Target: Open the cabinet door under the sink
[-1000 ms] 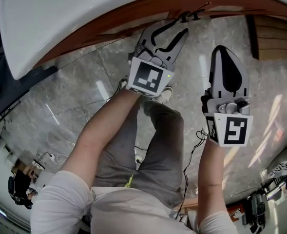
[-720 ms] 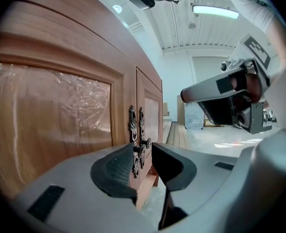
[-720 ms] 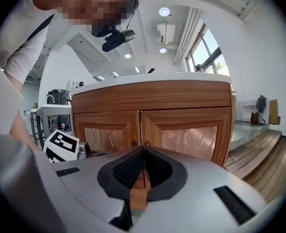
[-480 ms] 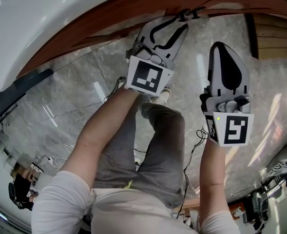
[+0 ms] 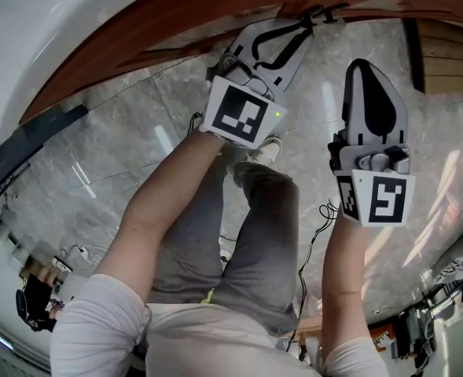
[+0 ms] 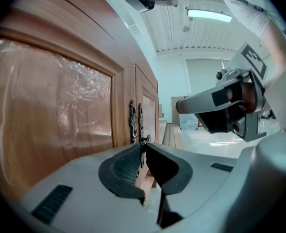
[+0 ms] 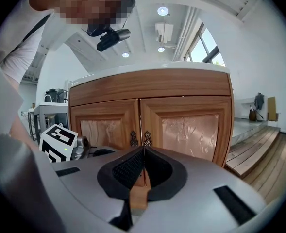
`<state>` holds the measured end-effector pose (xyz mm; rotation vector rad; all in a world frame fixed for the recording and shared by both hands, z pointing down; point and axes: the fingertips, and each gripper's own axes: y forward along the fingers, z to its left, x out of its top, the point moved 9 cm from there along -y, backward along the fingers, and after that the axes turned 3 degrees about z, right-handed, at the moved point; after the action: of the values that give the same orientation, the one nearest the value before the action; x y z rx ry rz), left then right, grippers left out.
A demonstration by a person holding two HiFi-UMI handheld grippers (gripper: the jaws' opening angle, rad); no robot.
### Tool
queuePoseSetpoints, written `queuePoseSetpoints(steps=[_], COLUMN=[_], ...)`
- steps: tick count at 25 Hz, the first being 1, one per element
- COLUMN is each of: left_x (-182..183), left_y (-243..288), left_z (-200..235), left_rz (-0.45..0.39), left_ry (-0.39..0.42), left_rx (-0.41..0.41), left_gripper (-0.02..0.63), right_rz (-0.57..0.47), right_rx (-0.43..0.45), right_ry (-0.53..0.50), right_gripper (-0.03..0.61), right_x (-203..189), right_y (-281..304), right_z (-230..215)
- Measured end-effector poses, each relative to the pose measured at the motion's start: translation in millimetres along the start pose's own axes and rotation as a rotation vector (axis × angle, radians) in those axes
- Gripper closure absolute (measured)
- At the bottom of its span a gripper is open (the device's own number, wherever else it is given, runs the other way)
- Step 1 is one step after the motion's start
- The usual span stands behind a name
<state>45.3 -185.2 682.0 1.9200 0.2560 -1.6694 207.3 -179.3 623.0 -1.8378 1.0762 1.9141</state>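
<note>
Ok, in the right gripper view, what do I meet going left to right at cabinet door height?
Marker cube → left door → left handle → right handle → right door → wooden steps.

Floor: grey veined marble tiles [image 5: 121, 132] spread beneath you, glossy with streaks of light.
Cables: thin dark cords [image 5: 323, 213] trail over the tiles at your right side.
Wooden steps: pale planks [image 7: 259, 152] rise off to your right.
Ceiling lights: round lamps [image 7: 162, 10] and a long strip light [image 6: 209, 15] glow above you.
Window: a slanted pane [image 7: 210, 50] sits high on your right.
Trolley: a white shelf frame [image 7: 50, 104] stands away to your left.
</note>
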Motion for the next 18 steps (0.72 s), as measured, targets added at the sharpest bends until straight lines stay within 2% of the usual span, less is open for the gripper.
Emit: queuePoseSetpoints(steps=[9,18], left_x=[-3.9,-9.1], left_y=[-9.7,-30.2], left_z=[-7.0,-29.4], left_rz=[0.003,0.01], left_ry=[0.012,0.014], left_rx=[-0.051,-0.107], left_gripper=[0.572,0.574], right_rz=[-0.022,-0.013], right_rx=[-0.022,-0.014], right_ry=[0.041,-0.018], right_gripper=[0.546,0.546], right_x=[-9.3,-9.4], right_y=[11.2,13.3], right_z=[7.9,10.4])
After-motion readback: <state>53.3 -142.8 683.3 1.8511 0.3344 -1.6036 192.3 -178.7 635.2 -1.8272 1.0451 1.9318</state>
